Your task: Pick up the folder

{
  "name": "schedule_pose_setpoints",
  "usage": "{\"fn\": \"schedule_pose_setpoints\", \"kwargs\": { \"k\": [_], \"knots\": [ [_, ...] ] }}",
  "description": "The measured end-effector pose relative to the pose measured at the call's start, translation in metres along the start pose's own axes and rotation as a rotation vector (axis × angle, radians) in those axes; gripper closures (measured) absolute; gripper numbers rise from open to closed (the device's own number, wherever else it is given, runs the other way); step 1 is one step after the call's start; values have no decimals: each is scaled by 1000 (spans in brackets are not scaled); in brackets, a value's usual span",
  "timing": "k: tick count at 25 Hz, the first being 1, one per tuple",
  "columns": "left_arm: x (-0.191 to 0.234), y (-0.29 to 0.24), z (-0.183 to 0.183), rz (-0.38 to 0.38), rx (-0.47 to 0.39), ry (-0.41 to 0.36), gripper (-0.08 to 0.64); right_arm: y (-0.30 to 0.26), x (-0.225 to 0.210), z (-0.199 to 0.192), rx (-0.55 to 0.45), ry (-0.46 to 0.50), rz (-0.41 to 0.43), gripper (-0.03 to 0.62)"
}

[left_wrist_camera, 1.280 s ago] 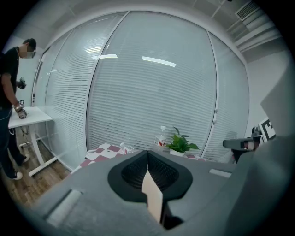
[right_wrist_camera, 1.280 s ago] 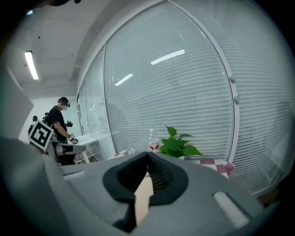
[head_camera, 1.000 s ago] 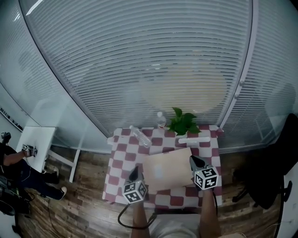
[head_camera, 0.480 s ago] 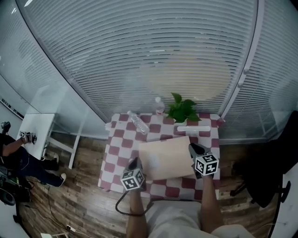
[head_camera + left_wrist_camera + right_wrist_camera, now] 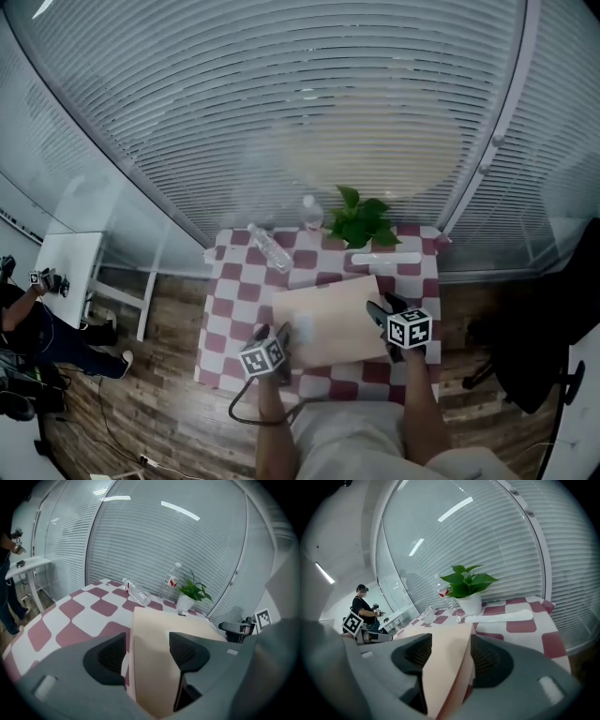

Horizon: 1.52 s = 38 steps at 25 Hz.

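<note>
Checkered bench [image 5: 230, 323] first, with the tan folder [image 5: 328, 323] lying across its near half. Left tongs [image 5: 149, 648] and right tongs [image 5: 451, 653] have just been opening: both released now, a folder edge loose between each pair.

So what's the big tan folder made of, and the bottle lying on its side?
The folder looks like thin card or stiff paper: it's plain tan, dull rather than shiny, and flat with straight edges. The lying bottle is probably clear plastic: it's see-through and a little glossy, though it's too small to be sure.
</note>
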<state>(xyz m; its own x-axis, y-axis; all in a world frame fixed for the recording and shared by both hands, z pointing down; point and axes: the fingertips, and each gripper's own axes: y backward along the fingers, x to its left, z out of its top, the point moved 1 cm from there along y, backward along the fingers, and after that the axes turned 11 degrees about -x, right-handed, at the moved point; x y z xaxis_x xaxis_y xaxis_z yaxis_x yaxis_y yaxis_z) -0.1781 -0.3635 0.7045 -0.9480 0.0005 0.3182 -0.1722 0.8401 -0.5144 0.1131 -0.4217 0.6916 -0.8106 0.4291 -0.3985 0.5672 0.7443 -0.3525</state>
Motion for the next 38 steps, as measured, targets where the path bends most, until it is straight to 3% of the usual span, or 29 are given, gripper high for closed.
{"fn": "schedule_pose_setpoints", "kwargs": {
  "k": [9, 16, 21, 25, 32, 38],
  "knots": [
    [4, -20, -26, -53, 52, 120, 215, -6, 2, -46, 156, -96, 93, 201],
    [3, -21, -29, -97, 42, 146, 209, -10, 7, -61, 213, -173, 103, 198],
    [-3, -22, -30, -136, 59, 114, 210, -11, 11, -61, 215, -156, 91, 192],
    [-7, -22, -31, -161, 70, 109, 209, -14, 22, -67, 253, -67, 96, 100],
    [-7, -23, -34, -128, 70, 71, 209, -16, 20, -72, 280, -13, 52, 100],
    [-12, -10, -30, -109, 16, 40, 209, -7, 25, -68, 234, 23, 63, 103]
  ]
}}
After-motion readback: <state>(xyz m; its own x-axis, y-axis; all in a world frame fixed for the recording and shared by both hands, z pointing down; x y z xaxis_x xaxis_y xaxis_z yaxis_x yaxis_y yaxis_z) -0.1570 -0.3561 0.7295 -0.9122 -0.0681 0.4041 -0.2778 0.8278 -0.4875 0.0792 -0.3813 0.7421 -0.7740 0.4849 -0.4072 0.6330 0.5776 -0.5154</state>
